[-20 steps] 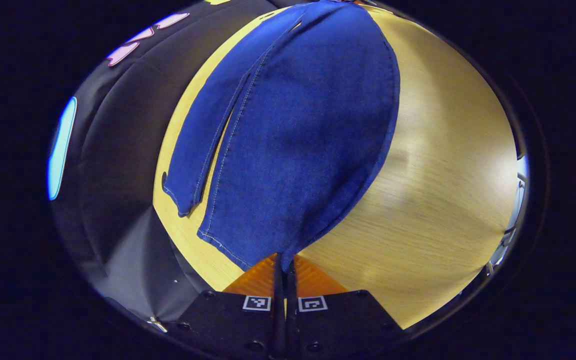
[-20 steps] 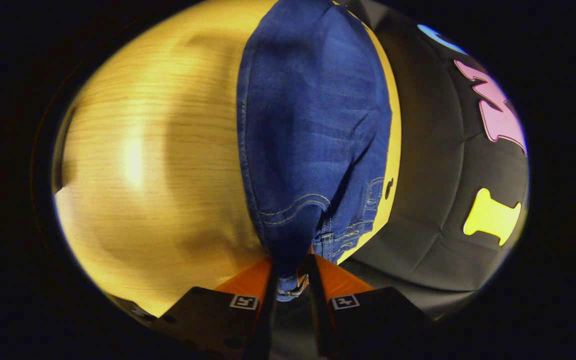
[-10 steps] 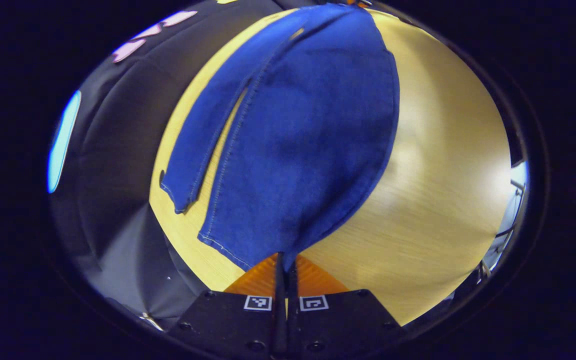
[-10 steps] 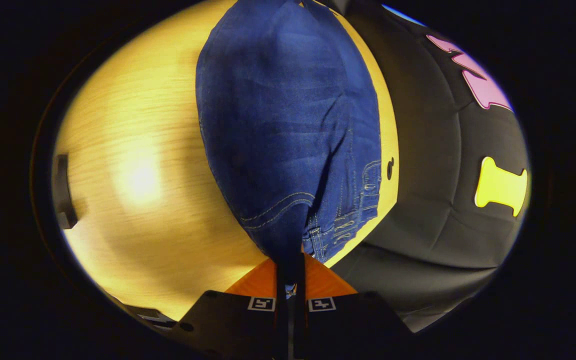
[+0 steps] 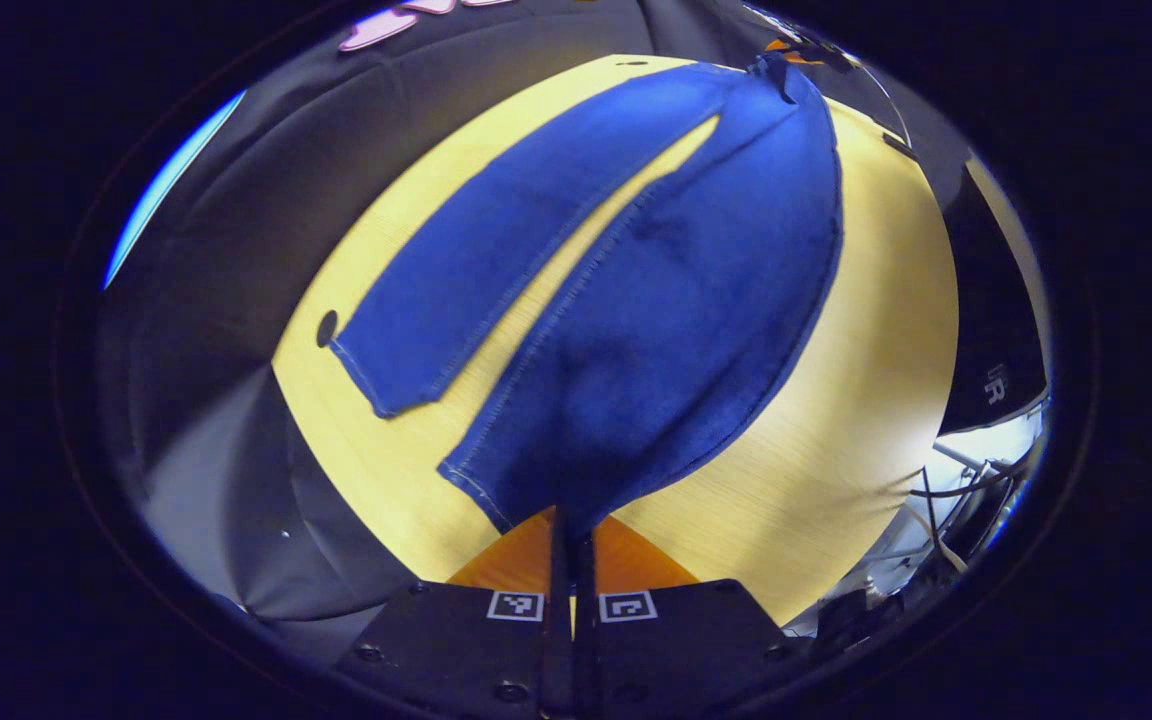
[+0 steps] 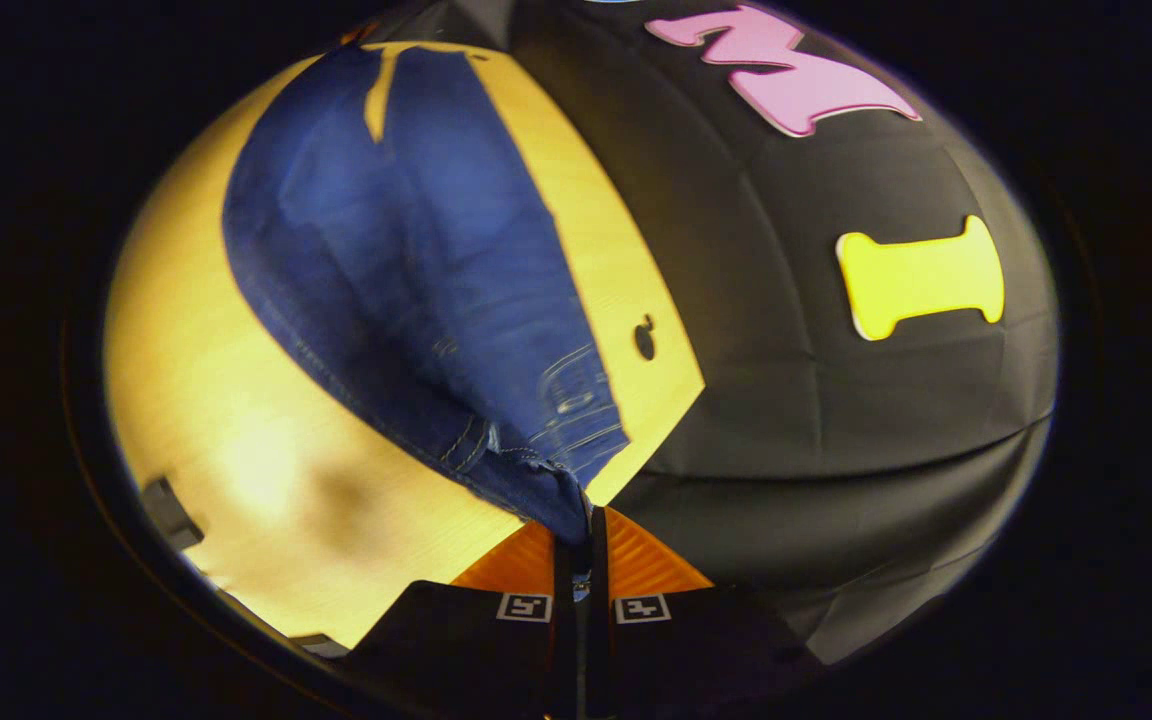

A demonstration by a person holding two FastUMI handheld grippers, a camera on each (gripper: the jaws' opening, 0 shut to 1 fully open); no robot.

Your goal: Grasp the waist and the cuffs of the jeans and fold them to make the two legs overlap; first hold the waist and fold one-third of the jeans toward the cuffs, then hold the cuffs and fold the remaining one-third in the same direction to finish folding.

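Observation:
Blue jeans (image 5: 656, 300) lie lengthwise on a light wooden table (image 5: 836, 420). In the left gripper view, my left gripper (image 5: 568, 525) is shut on the cuff of the nearer leg, which hangs raised off the table. The other leg (image 5: 496, 240) lies flat to the left, its cuff free. In the right gripper view, my right gripper (image 6: 577, 525) is shut on the waistband (image 6: 556, 440), pulling it up. The jeans (image 6: 396, 250) stretch away from it, a narrow gap showing between the legs at the far end. The right gripper (image 5: 796, 52) also shows faintly at the jeans' far end.
A small dark hole (image 5: 326, 327) marks the table near the flat cuff, and another hole (image 6: 644, 340) sits by the waist. Black cloth wall (image 6: 836, 420) runs along the table's long edge. Cables (image 5: 956, 480) hang beyond the table's right edge. A dark block (image 6: 171, 510) sits at the table's edge.
The right gripper went from open around the waistband to shut on it, then lifted it. Both grippers rose and swung, and the held leg parted from the flat one.

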